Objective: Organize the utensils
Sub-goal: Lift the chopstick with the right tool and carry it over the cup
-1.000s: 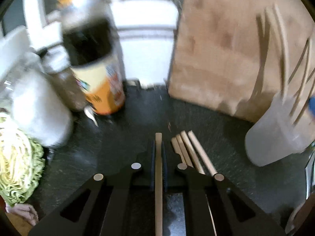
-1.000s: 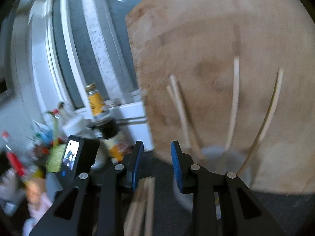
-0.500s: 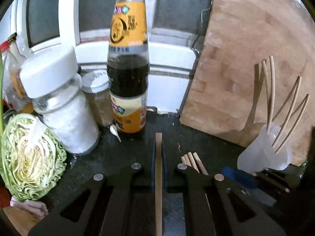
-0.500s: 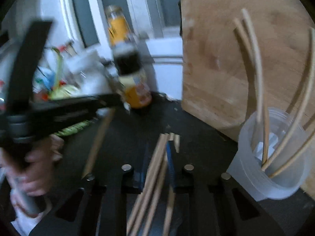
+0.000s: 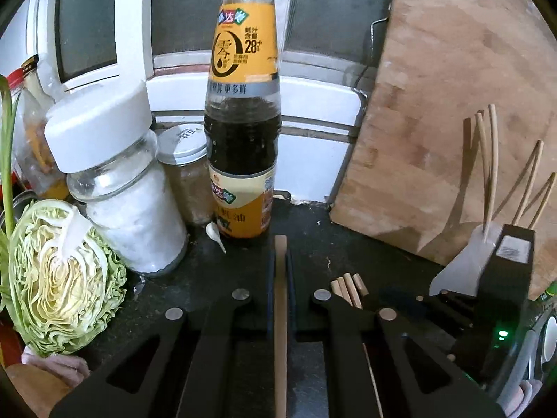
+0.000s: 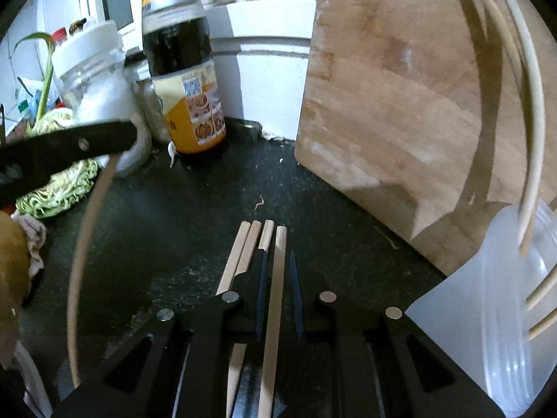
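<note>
My left gripper point(image 5: 280, 254) is shut on one wooden chopstick point(image 5: 280, 313), held above the dark counter. In the right wrist view it shows at the left point(image 6: 104, 136) with that chopstick point(image 6: 87, 226) hanging from it. Several chopsticks point(image 6: 243, 254) lie side by side on the counter. My right gripper point(image 6: 277, 254) is low over them. Its jaws stand narrowly apart around the rightmost chopstick point(image 6: 275, 313), with a slim gap at the right pad. A translucent plastic cup point(image 6: 504, 313) at the right holds several upright chopsticks point(image 6: 532, 139).
A wooden cutting board point(image 6: 400, 104) leans on the wall behind the cup. A dark sauce bottle point(image 5: 243, 139), a white-lidded jar point(image 5: 122, 191), a small metal-lidded jar point(image 5: 184, 174) and a halved cabbage point(image 5: 59, 285) crowd the left of the counter point(image 6: 174, 226).
My right gripper dropped from in front of the cutting board to the counter, and its jaws narrowed around one lying chopstick. The left gripper lifted slightly, still holding its chopstick.
</note>
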`<action>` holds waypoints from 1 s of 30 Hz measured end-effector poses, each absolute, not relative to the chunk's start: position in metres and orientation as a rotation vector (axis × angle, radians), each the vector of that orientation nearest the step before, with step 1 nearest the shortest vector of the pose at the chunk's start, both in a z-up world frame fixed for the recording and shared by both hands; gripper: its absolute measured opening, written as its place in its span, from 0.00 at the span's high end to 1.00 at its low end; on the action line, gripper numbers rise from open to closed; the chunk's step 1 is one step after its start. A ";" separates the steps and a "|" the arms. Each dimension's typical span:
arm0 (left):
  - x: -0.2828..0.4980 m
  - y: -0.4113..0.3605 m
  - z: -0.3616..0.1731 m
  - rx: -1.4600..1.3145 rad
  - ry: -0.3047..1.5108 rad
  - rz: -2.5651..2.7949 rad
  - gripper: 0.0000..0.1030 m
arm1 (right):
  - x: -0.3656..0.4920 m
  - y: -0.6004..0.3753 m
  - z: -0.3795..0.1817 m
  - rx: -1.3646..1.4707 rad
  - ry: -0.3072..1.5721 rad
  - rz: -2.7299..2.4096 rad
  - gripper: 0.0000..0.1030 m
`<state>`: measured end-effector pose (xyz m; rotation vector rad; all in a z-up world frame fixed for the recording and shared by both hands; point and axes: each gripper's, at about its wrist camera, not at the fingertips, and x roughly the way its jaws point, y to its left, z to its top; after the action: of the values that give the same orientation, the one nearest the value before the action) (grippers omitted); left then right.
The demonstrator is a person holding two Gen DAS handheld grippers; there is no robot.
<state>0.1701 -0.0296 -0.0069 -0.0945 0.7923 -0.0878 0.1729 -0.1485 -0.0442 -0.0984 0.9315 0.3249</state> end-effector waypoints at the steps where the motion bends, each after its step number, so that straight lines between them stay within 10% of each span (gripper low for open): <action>1: 0.170 -0.030 -0.006 -0.094 0.791 -0.085 0.94 | 0.174 -0.149 -0.047 -0.095 0.939 0.320 0.86; 12: 0.167 -0.011 0.003 -0.158 0.772 -0.094 0.94 | 0.174 -0.156 -0.046 -0.023 0.932 0.322 0.92; 30: 0.111 -0.036 0.092 -0.118 0.505 -0.277 0.94 | 0.078 -0.274 0.097 0.316 0.285 0.452 0.92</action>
<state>0.1111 -0.0361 0.0918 -0.1182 0.5050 -0.2767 0.0777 -0.2742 0.0971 0.3157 0.2847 0.4517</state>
